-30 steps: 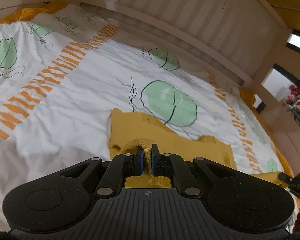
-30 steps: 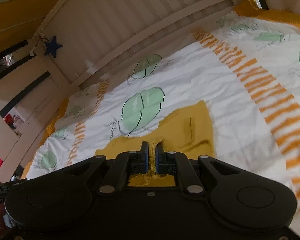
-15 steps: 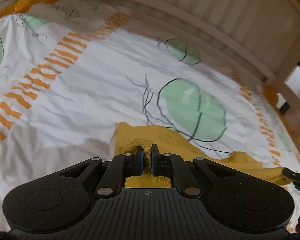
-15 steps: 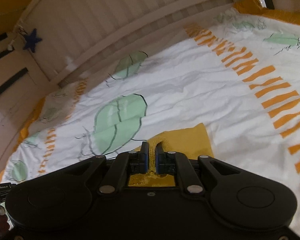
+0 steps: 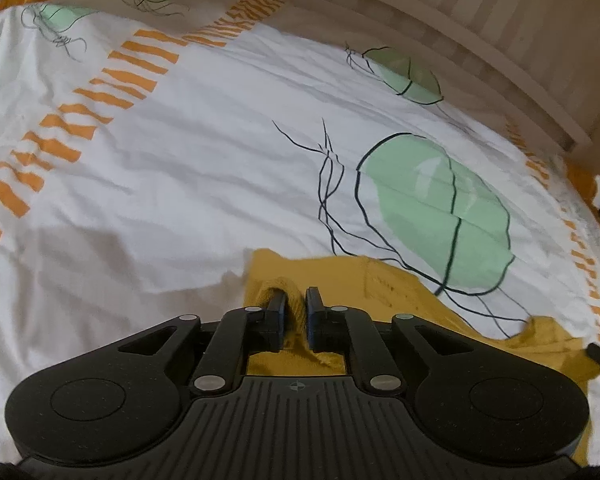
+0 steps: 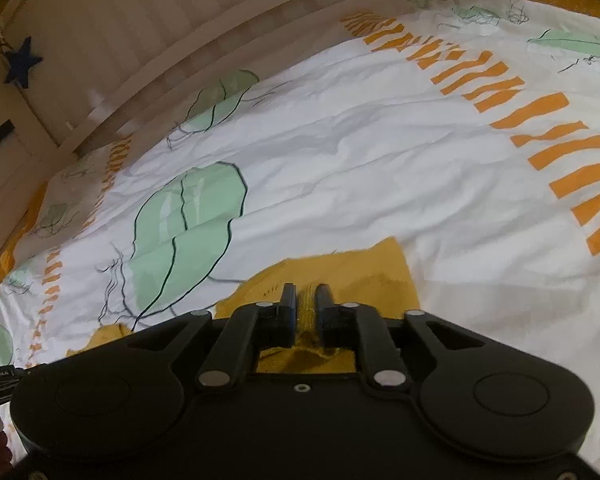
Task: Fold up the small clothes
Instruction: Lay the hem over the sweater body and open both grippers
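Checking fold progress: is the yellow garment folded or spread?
Folded over, it seems: the garment lies doubled on the bedspread, an edge between each claw's jaws.

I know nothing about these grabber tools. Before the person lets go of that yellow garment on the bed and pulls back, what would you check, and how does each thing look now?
1. Yellow garment lying on the bedspread: ok.
2. Left gripper jaws just opening, fabric in the gap: not ok, not clear yet.
3. Right gripper jaws just opening, fabric between: not ok.
4. Fold edges aligned: cannot tell.
5. Bedspread ahead free of other things: ok.
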`<state>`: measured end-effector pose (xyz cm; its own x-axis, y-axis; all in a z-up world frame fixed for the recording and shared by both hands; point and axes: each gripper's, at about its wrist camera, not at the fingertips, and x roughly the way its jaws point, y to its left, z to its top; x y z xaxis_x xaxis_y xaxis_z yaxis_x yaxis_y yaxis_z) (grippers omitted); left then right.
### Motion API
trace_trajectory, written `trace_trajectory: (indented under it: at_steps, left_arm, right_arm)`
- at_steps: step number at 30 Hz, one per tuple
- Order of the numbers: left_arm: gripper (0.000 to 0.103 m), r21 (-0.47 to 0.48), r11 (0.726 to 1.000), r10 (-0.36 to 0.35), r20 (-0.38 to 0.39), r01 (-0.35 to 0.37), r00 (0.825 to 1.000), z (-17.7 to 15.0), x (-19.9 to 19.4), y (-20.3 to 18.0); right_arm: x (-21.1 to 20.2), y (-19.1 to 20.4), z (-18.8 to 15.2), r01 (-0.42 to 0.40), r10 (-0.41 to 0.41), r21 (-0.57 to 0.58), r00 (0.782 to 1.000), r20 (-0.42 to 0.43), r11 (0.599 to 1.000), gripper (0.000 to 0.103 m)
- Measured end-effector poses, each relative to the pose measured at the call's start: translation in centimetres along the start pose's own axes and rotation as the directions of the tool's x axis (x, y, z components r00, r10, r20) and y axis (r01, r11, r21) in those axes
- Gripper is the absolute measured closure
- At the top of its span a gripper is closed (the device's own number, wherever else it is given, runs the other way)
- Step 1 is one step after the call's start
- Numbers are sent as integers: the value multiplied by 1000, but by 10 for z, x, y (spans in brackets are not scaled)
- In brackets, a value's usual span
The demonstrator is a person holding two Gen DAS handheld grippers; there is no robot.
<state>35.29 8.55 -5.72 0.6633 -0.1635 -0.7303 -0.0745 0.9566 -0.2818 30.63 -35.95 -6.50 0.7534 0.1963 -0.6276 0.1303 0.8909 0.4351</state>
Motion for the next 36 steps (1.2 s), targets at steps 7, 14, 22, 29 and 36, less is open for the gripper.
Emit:
trace_trajectory:
  at_steps: [7, 14, 22, 29, 36]
  left_arm:
    - [78, 55, 995, 82, 105, -88, 991, 7, -18, -5]
    - [78, 160, 979, 107, 104, -123, 989, -12, -40, -22]
    - [77, 202, 972, 118, 36, -123, 992, -42, -42, -31]
    - [77, 218, 969, 123, -11, -118, 992, -58, -33, -35]
    - [77, 229, 966, 134, -47, -120, 990, -63, -19, -37]
  right_arm:
    - [-16, 0, 12, 22, -19, -31, 995, 94, 999, 66]
    - [-36, 23, -8, 20, -2, -189, 995, 99, 982, 66]
    - [-36, 47, -46, -10, 21, -298, 999, 35, 954, 66]
    - [-35, 47, -62, -13, 17, -293, 1000, 9, 956, 66]
    - [-32, 46, -68, 7, -8, -323, 1000, -1, 947, 66]
